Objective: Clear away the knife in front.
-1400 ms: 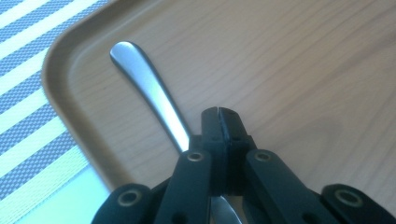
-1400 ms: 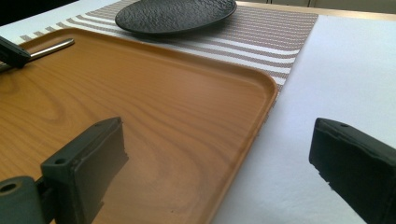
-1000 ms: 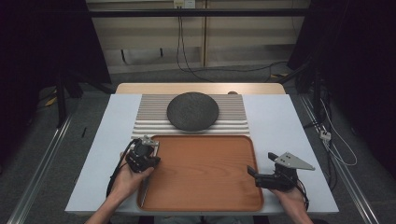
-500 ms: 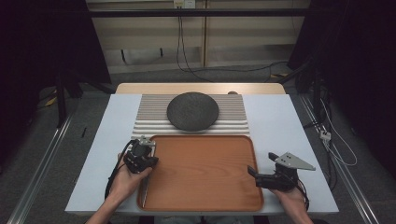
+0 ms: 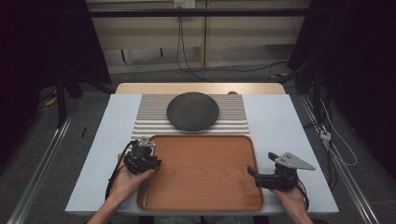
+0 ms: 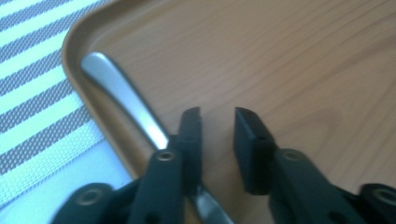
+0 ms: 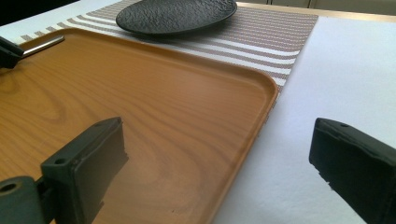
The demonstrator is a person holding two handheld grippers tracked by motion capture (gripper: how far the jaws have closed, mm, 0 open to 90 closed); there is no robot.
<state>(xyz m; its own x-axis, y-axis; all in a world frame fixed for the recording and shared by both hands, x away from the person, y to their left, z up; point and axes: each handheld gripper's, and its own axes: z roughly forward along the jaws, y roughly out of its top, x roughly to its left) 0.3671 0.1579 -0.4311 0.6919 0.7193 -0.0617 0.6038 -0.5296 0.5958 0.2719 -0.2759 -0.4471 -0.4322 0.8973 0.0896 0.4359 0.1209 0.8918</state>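
While the shiny metal spoon handle lies along the left edge of the brown wooden tray, the left gripper sits just beside it, its jaws just opened a little and holding nothing. The right gripper stands wide open over the tray's right edge.
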